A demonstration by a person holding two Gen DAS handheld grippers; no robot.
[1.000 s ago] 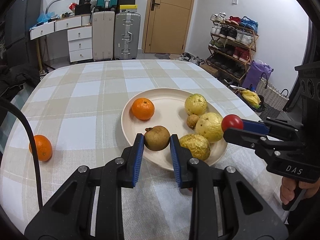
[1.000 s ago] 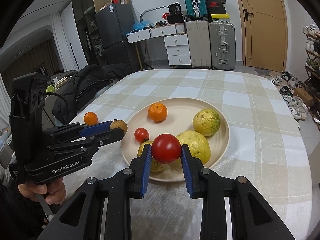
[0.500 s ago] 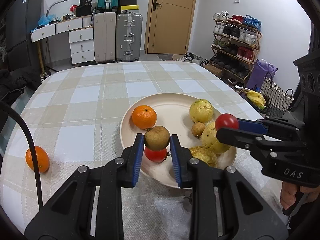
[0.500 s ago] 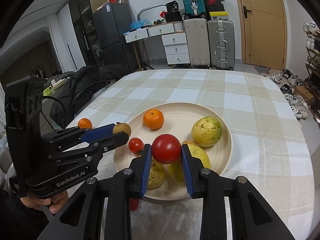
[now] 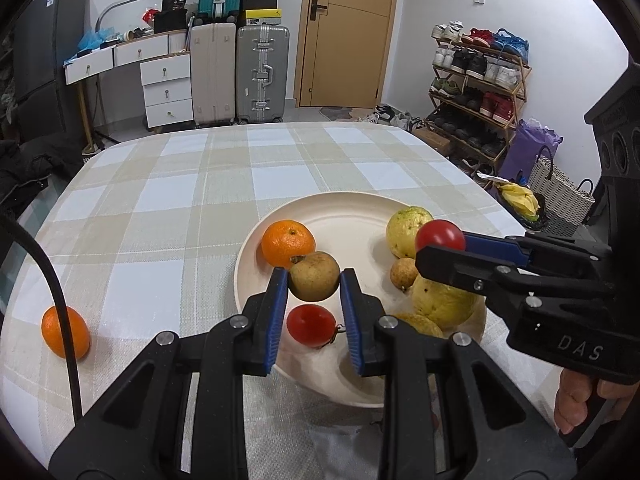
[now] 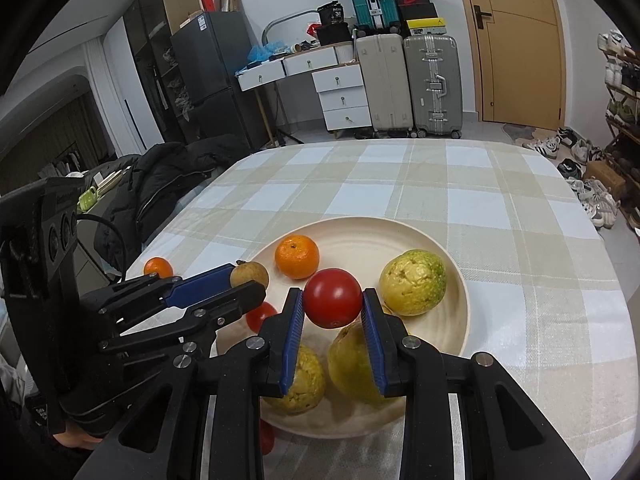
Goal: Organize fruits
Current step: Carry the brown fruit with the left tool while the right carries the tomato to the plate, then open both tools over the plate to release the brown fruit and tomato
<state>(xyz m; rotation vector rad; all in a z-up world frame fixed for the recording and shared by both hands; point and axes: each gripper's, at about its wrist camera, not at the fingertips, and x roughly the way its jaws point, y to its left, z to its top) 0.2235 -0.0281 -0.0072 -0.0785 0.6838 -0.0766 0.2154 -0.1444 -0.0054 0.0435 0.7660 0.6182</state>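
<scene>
The left gripper (image 5: 314,286) is pinching a brown fruit (image 5: 314,276) above the cream plate (image 5: 344,216), just over a red tomato (image 5: 311,325) lying at the plate's 7 o'clock edge. The right gripper (image 6: 333,306) is squeezing another tomato (image 6: 333,298) over the yellow-green fruits (image 6: 413,282). A loose orange (image 5: 65,332) is sitting on the checked tablecloth (image 5: 160,216), at 9 o'clock from the plate.

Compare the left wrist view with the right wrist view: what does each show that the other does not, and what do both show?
Only the left wrist view: a small brown fruit on the plate, and a wicker basket on the floor.
Only the right wrist view: a fridge and a black jacket.
Both: the plate, the left gripper shut on a brown fruit, the right gripper shut on a tomato, and an orange off the plate.
</scene>
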